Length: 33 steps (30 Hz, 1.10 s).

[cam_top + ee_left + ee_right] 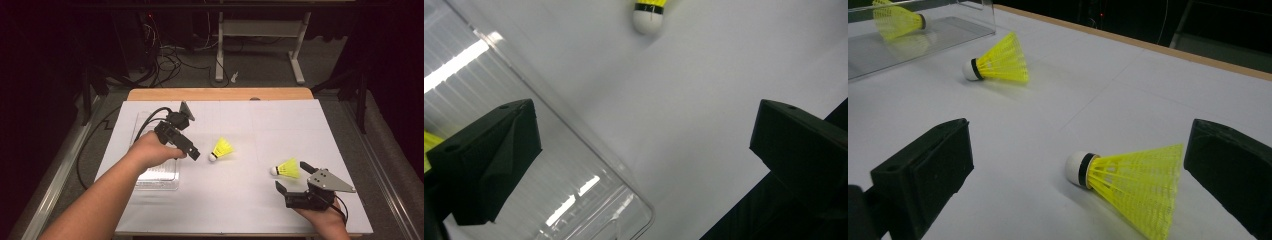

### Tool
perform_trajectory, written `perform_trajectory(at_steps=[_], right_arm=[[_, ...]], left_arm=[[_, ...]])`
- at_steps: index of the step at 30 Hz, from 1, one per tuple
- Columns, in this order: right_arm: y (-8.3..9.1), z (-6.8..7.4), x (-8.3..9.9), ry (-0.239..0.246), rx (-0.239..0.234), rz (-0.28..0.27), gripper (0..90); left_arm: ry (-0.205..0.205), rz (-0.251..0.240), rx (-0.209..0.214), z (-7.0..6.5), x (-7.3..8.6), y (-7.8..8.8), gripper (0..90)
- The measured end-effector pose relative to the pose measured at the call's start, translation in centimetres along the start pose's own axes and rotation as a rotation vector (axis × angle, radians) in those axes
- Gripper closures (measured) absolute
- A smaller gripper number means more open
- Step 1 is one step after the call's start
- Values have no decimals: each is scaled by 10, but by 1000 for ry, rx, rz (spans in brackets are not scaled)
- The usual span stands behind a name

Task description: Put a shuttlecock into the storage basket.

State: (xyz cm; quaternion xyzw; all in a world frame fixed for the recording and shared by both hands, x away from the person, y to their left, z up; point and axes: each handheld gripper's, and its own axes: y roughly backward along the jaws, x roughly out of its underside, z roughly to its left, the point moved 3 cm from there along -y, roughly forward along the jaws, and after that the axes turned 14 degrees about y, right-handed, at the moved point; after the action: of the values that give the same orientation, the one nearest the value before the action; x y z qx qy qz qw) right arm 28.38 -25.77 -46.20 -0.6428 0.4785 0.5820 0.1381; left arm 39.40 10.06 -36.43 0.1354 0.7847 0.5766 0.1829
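No readable text, label, brand, number or sign anywhere: not on shuttlecocks, box, grippers or table.

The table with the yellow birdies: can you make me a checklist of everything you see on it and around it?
Surface: white table top, wooden edge at the far side.
Job's things: two yellow shuttlecocks lie on their sides, the middle shuttlecock and the right shuttlecock; a third shuttlecock lies in the clear tray.
Clutter: nothing seen.
Grippers: left gripper open, over the tray's edge, holding nothing; right gripper open, jaws either side of the right shuttlecock, not closed on it.
Cables: a black cable trails from the left gripper; loose wires on the floor.
Surroundings: white desk legs on a grey floor, dark room.
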Motion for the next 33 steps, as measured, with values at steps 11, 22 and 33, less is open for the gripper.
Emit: perform_trajectory(at_steps=[11, 22, 33], right_arm=[[0, -2, 0, -7, 1, -5, 0], [-1, -1, -1, 1, -8, -6, 0], [-2, -2, -1, 3, -9, -9, 0]], left_arm=[[-24, -14, 15, -14, -12, -9, 11], [-49, -11, 23, -24, -21, -23, 16], [-66, 19, 22, -29, -37, -45, 27]])
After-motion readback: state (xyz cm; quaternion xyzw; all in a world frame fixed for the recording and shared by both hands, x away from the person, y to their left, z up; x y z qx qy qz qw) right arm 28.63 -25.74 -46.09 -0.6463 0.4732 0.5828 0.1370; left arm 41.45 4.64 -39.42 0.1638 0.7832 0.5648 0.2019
